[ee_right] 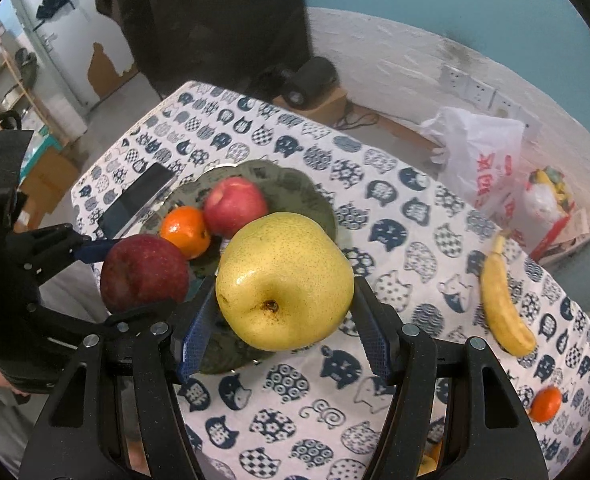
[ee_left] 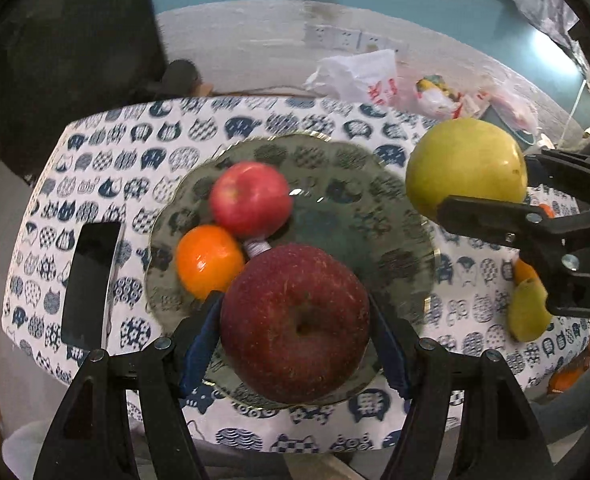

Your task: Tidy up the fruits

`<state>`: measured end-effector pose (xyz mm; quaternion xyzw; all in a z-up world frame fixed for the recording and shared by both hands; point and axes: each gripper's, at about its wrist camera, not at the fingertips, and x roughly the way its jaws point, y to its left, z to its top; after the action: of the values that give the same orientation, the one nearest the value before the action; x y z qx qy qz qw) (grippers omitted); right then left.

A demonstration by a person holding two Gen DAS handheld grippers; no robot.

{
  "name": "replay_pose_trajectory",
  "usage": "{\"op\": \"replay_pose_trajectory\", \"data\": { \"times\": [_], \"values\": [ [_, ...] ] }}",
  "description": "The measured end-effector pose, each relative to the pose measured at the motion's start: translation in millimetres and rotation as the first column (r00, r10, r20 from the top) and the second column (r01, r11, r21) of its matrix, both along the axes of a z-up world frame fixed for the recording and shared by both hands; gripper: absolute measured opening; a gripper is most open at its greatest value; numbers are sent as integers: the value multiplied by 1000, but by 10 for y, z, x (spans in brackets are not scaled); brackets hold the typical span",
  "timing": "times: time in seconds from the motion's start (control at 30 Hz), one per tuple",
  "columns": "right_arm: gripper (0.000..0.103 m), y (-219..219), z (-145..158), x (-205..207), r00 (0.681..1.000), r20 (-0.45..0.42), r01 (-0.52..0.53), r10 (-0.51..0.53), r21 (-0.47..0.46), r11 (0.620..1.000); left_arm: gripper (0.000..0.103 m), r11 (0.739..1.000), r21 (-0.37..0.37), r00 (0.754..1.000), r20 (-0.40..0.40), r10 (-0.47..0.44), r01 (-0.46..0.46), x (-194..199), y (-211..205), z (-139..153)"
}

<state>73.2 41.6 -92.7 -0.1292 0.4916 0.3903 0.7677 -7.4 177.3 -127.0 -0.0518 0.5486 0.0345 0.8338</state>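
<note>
Your left tongs are clamped on the dark red apple, held over the near rim of the glass plate, where a smaller red apple and an orange already sit. Your right tongs grip the yellow pear just beside it, above the cat-print counter; a banana lies off to the right.

Glossy glass plate, printed cloth

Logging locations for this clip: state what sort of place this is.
Probably a lived-in room at home: a table under a cat-print cloth, wall sockets on a rough plastered wall, and plastic shopping bags on the floor.
</note>
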Motion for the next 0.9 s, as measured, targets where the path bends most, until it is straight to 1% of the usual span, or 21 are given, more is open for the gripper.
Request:
{"op": "replay_pose_trajectory", "data": {
  "times": [0.27,0.5,0.77,0.83,0.9],
  "values": [
    [65,269,-242,-56,998,-44,-44,42,-40,998,72,1000,-7,998,-53,28,-29,-83,174,-219],
    [65,413,-471,-98,995,-74,-75,69,-82,994,72,1000,-3,995,-91,28,-28,-110,215,-382],
    [65,453,-691,-116,991,-110,-96,82,-126,987,72,999,-14,994,-103,27,-28,-95,264,-436],
    [65,464,-700,-132,991,-92,-108,96,-136,985,72,1000,-13,994,-110,26,-28,-92,263,-450],
    [66,463,-710,-122,990,-101,-108,95,-133,985,72,999,-15,993,-119,29,-31,-86,262,-462]
  ]
}}
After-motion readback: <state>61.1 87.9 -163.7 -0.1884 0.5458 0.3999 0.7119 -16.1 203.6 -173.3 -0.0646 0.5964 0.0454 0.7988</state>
